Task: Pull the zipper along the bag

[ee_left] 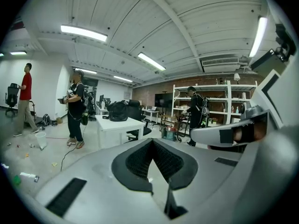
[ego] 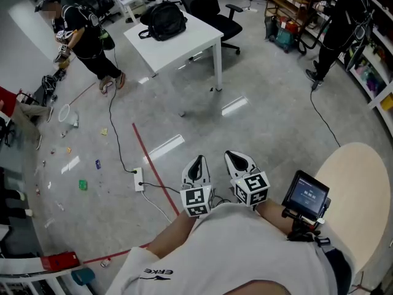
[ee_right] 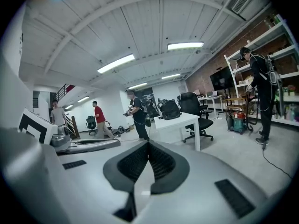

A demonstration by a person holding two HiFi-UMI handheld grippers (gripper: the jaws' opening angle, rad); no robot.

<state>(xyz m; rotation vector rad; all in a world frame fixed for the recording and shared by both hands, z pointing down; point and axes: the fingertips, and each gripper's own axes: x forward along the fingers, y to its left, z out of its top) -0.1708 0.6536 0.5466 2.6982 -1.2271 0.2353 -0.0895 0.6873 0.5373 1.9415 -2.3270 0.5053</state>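
Observation:
The black bag (ego: 163, 20) lies on a white table (ego: 196, 39) far across the room. It also shows small in the left gripper view, the bag (ee_left: 117, 111) on the table (ee_left: 122, 126), and in the right gripper view as the bag (ee_right: 169, 109). My left gripper (ego: 195, 166) and right gripper (ego: 241, 162) are held side by side close to my chest, over the floor, both pointing toward the table. Each is shut with the pads meeting at the tip and nothing between them: left gripper (ee_left: 152, 142), right gripper (ee_right: 148, 143).
A black office chair (ego: 212, 8) stands behind the table. One person (ego: 86, 35) stands left of it, another (ego: 341, 23) by the shelves (ego: 377, 60) at right. A red tape line (ego: 153, 168), a power strip (ego: 139, 179) and cables cross the floor. A round beige table (ego: 362, 195) is at my right.

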